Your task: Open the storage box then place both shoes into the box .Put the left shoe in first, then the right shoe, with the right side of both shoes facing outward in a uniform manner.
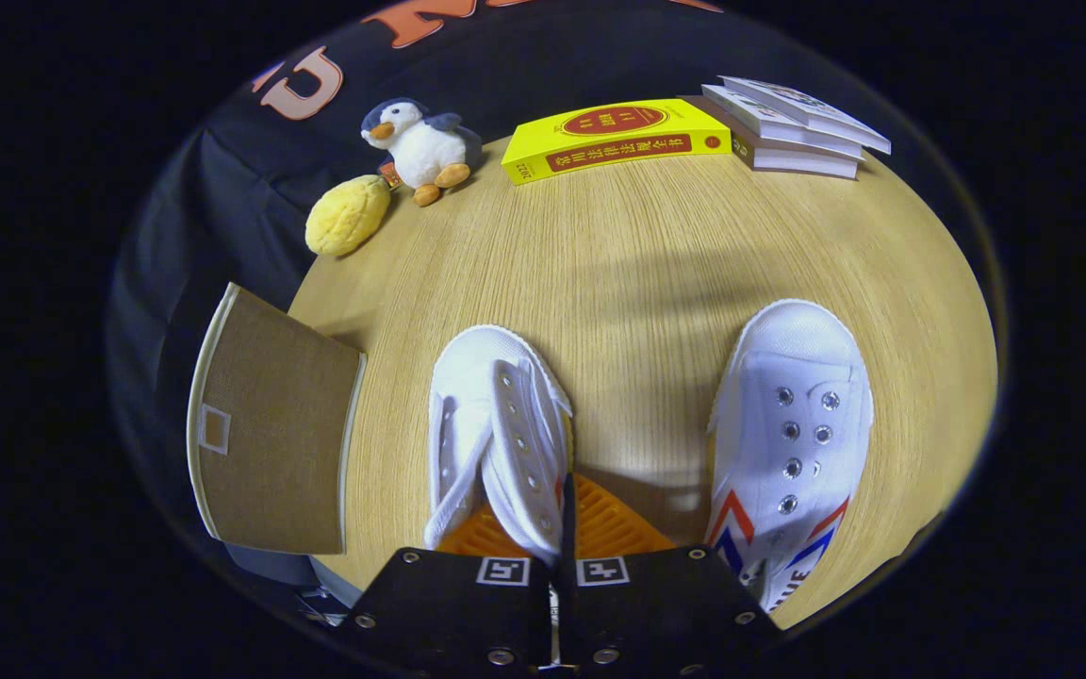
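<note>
Left shoe (496,434) pinched in the hand-held gripper (564,528); box (270,424) lying off to the left.

Fingers are closing narrow on the shoe's eyelet flap, the shoe's long axis running straight ahead along the fingers, toe pointing away. The box, brown with its lid raised, is sitting at the worktop (637,264) edge just left of that shoe, so the carry looks like a short swing leftward. Right shoe (793,443), white canvas with red and blue chevrons, is resting apart on the right, toe also away.
</note>
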Motion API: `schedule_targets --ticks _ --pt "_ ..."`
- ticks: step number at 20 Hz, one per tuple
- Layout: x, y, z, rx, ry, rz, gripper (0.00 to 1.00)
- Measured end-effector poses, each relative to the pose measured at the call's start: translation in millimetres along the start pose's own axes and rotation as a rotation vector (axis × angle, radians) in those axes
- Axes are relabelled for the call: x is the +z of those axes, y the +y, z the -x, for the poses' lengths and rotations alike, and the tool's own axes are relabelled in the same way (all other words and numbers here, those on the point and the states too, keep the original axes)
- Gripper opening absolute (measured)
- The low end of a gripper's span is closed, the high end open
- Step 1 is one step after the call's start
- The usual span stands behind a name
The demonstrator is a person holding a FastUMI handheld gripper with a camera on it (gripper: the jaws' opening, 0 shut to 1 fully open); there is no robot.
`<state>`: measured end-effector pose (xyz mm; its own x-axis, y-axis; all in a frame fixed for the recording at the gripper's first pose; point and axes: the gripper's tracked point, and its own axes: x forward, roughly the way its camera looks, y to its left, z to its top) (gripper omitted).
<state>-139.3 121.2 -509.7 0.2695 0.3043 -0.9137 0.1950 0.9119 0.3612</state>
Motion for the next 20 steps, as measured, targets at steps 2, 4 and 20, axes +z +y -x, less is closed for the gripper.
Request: schedule_targets --ticks 2,4,20 --pt "-4.5 15.7 6.9 0.035 0.001 -0.034 0.03" --pt "-2.7 32.5 19.4 0.068 -0.003 -0.071 0.03" --pt "56.2 251.1 96.7 0.227 -0.116 0.012 0.03"
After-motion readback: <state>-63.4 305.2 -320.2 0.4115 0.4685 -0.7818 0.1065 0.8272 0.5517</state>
